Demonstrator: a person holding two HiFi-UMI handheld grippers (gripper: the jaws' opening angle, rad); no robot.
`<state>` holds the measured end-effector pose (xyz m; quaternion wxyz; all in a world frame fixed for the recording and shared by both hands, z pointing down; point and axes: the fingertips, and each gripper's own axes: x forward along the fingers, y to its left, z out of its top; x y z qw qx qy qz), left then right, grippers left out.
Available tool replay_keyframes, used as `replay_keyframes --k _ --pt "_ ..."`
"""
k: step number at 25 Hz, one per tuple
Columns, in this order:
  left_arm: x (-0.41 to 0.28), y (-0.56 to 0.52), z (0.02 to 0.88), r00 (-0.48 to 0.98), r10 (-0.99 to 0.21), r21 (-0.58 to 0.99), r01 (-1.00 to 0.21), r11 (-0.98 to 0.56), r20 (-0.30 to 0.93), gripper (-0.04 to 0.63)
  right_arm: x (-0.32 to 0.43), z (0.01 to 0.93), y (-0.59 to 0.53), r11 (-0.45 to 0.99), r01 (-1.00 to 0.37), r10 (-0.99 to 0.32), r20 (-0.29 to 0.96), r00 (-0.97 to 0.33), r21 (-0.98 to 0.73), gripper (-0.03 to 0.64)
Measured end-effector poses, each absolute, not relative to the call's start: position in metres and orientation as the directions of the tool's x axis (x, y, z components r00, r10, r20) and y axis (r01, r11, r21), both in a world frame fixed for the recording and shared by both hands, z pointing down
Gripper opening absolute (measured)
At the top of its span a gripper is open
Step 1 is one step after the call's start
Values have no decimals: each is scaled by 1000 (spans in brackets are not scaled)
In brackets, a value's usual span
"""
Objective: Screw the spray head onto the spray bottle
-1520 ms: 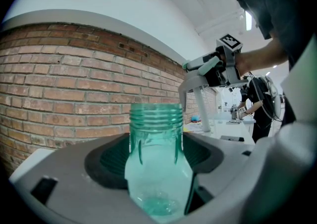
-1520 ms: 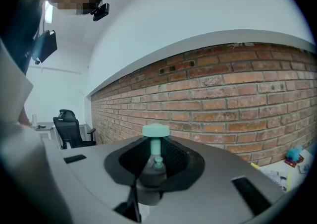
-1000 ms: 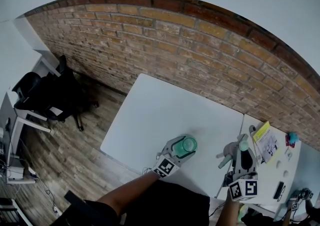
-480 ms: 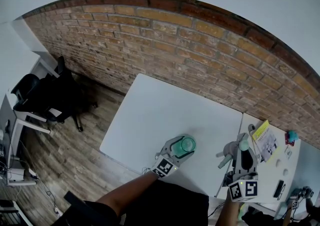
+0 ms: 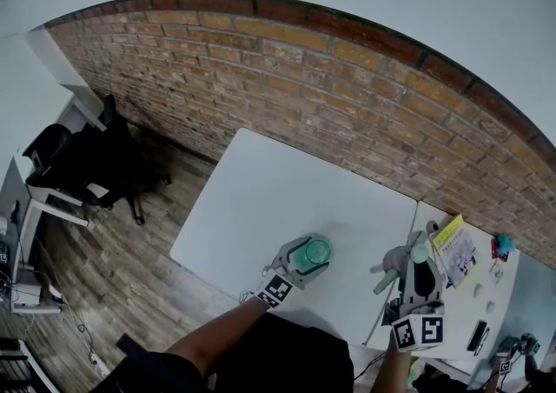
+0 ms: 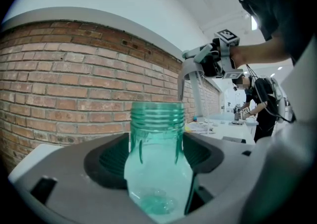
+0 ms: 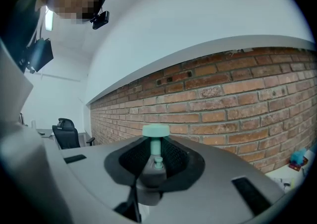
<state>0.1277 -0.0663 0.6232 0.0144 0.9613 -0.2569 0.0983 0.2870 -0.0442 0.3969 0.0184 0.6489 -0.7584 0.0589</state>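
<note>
Left forearm [image 5: 217, 335]: bare, it reaches in from the lower edge of the head view to the left gripper.
Left gripper [image 5: 308, 254]: jaws clamped on the body of the spray bottle, one pad against each side; it points roughly level over the near edge of the white table.
Spray bottle [image 6: 157, 168]: translucent teal, upright between the left gripper's jaws, its threaded neck open and bare above them. Whether its base rests on the table cannot be told.
Right gripper [image 5: 415, 259]: to the right of the left gripper and well apart from it, its jaws closed on the spray head.
Spray head [image 7: 154, 166]: grey body with a pale green knob on top, pinched between the right gripper's pads. In the left gripper view it sits above and to the right of the bottle neck, with its tube hanging down, not touching the bottle.
White table [image 5: 278, 196]: under and beyond both grippers, with its far side bare.
Second table [image 5: 499, 296]: beyond the right gripper, to its right, carrying a yellow booklet [image 5: 453, 243] and small items.
Brick wall [image 5: 304, 78]: beyond both tables, straight ahead of both grippers.
Office chair [image 5: 52, 156]: black, far left of the left gripper, on the wooden floor [image 5: 113, 269].
Other person [image 6: 257, 106]: far background, beyond the right gripper.
</note>
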Motion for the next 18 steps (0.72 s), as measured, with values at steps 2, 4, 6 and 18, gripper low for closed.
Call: replay_keyframes --k 2,4,6,18 --pt "128 -68 624 839 -506 -20 -513 -858 200 327 291 396 -47 165 -984 -980 100 -171 -70 67" --pt "128 -69 625 828 -522 -19 -530 -848 208 327 293 395 -47 179 -981 -977 102 -186 -75 67" --pt "127 -69 625 811 -545 -18 -554 -832 213 327 293 391 -47 203 -976 -972 102 -211 -77 67" --pt "127 -72 624 731 -651 -18 -662 -749 204 327 291 382 -62 380 -920 -921 52 -385 -94 67"
